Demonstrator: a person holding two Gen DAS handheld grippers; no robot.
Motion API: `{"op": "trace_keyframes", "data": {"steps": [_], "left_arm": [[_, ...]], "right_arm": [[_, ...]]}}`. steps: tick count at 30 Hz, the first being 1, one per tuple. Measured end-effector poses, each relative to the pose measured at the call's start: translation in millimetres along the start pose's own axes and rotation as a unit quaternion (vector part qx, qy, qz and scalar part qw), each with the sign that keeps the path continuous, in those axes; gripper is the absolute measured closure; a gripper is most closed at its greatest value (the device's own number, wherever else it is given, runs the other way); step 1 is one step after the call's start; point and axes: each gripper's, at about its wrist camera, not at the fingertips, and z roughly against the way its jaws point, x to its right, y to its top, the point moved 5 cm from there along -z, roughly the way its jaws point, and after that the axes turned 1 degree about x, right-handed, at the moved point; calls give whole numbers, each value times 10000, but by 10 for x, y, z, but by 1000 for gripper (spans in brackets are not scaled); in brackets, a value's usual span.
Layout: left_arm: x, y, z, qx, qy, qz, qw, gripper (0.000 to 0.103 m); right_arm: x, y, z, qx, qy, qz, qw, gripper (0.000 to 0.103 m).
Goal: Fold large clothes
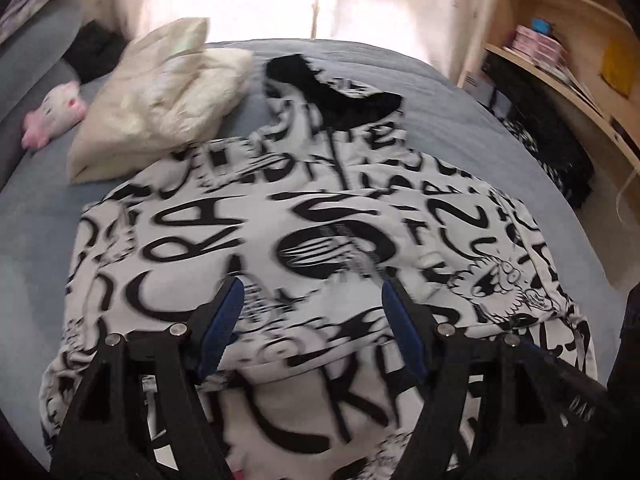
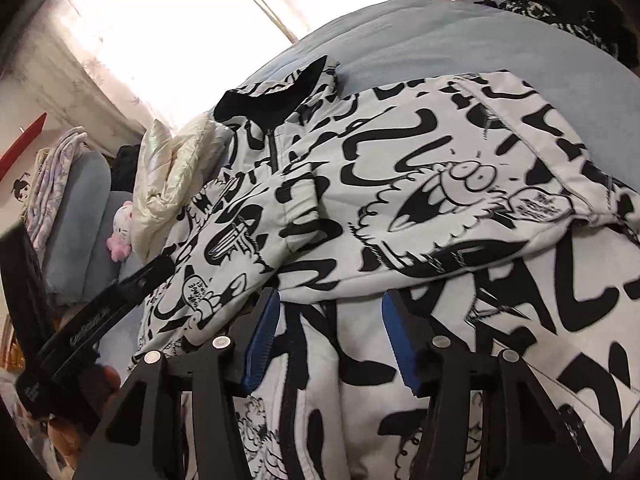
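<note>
A large white jacket with black graffiti lettering (image 1: 304, 216) lies on the blue-grey bed (image 1: 36, 216), black collar (image 1: 340, 92) at the far end and a sleeve folded across the body. My left gripper (image 1: 312, 300) is open just above the lower middle of the jacket, holding nothing. In the right wrist view the same jacket (image 2: 420, 184) fills the frame, with the folded sleeve on top. My right gripper (image 2: 328, 316) is open over the jacket's lower part, empty. The left gripper's black body (image 2: 104, 312) shows at the left.
A cream padded garment (image 1: 160, 96) lies on the bed left of the collar, beside a pink-and-white plush toy (image 1: 56, 116). A grey headboard cushion (image 1: 36, 52) stands at the left. A wooden shelf unit (image 1: 568, 48) stands at the right, with dark clothes (image 1: 540, 136) below it.
</note>
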Motion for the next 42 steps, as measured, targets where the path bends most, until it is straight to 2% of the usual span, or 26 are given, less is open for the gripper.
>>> {"op": "trace_keyframes", "data": {"steps": [6,10,13,17,18,19,20,21,24,26,28,30,32,33,35,36,37,39,42], "left_arm": [[-861,-79,175,-38,766,464,9960,34],[-1538,-180,226,-131,1234,972,9875,34],[-2030,-255,252,-200,1394,1444,9794,34],[-2455,-296,221,-195,1606,1711,9719,34],[-2527,-304,183,-240,1660,1740,9704,34],[-2574,-310,149,-278,1679,1767,9694,34],[-2628,-316,104,-326,1666,1810,9687,34],[-2645,-318,75,-347,1649,1829,9686,34],[-2672,-299,-9,-297,1573,1844,9697,34],[-2627,-288,-79,-253,1594,1777,9708,34],[-2556,-291,-192,-293,1612,1685,9720,34],[-2478,-311,-373,-410,1770,1478,9722,34],[-2425,-314,-504,-472,1947,1307,9710,34],[-2417,-316,-566,-525,2010,1250,9702,34],[-2435,-275,-610,-470,2109,1194,9690,34],[-2455,-238,-607,-399,2233,1130,9674,34],[-2471,-220,-610,-397,2324,1089,9657,34],[-2481,-190,-572,-425,2397,1078,9639,34],[-2380,-152,-378,-268,2353,1021,9662,34]], "right_arm": [[-238,423,-392,-266,-3,62,9996,43],[-291,659,-924,-773,152,-3,9969,41],[-308,780,-1332,-1040,160,-121,9944,41],[-513,884,-1606,-1036,249,190,9941,37],[-589,900,-1650,-1061,326,311,9933,43],[-693,919,-1689,-1093,368,541,9919,67],[-768,945,-1702,-1083,345,724,9909,78],[-858,991,-1637,-928,271,936,9909,78],[-1070,1140,-1183,-60,482,1270,9907,80],[-1069,1197,-942,506,241,1410,9884,80],[-972,1180,-993,575,-164,1511,9867,80],[-822,1094,-1235,261,-614,1581,9852,78],[-595,937,-1579,-389,-970,1469,9836,75],[-494,894,-1593,-516,-892,1268,9866,67],[-396,903,-1506,-492,-601,702,9945,62],[-375,907,-1453,-476,-602,556,9955,53],[-371,916,-1372,-375,-637,429,9963,48],[-403,911,-1211,-180,-691,493,9962,47],[-511,860,-935,149,-753,802,9938,47]]}}
